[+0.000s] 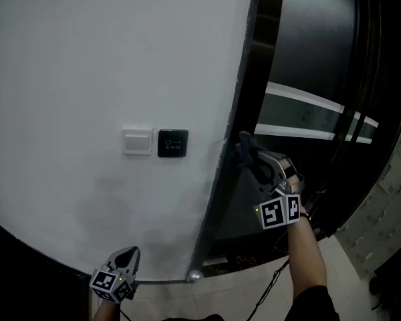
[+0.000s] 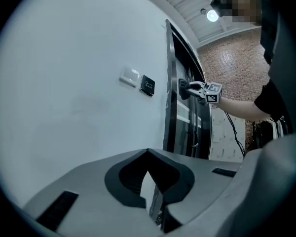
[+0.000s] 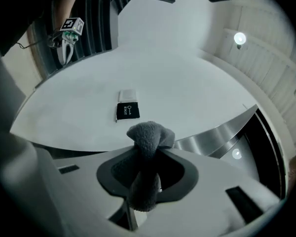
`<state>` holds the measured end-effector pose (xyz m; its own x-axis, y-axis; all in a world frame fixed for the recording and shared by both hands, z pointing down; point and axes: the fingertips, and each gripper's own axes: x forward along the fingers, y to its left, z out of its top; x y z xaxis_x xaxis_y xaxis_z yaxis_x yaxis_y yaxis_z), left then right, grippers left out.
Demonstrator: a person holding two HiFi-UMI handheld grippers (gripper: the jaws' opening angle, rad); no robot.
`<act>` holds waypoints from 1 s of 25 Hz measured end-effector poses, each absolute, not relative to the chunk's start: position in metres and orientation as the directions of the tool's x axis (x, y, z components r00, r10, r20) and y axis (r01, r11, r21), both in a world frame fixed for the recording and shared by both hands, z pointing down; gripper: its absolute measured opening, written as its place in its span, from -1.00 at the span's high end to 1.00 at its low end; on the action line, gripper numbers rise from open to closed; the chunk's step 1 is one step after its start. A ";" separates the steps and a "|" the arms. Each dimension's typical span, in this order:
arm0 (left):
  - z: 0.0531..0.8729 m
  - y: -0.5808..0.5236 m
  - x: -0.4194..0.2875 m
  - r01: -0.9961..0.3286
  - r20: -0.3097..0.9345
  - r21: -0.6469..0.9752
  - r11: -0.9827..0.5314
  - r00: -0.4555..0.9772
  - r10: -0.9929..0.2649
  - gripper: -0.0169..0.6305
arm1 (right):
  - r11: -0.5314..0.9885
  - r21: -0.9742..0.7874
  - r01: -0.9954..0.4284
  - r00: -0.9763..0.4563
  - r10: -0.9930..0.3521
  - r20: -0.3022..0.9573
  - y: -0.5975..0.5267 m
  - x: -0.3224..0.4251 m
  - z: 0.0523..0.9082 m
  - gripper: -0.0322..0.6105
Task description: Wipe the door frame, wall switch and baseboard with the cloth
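Right of centre in the head view, my right gripper (image 1: 248,152) pinches the cloth (image 1: 243,141), seemingly soft and light, by its bunched middle at the dark door frame (image 1: 254,79); my left gripper (image 1: 127,256), lower left, hangs closed, empty.

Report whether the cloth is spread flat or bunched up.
Bunched: the cloth is a wadded lump pinched between the right gripper's jaws, not spread flat.
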<state>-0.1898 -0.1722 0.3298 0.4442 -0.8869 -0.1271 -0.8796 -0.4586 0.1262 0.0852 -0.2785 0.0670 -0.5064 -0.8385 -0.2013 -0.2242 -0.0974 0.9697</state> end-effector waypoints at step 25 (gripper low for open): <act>0.342 -0.166 -0.215 -0.927 -0.084 0.117 -0.358 0.349 -0.933 0.94 | 0.108 0.970 -0.219 -0.538 -0.843 -0.027 -0.334 0.060 0.166 0.63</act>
<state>-0.2153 -0.1662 0.3421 0.3495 -0.9331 -0.0843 -0.9266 -0.3576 0.1165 0.0603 -0.3345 0.1661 -0.5377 -0.8427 -0.0275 -0.2193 0.1083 0.9696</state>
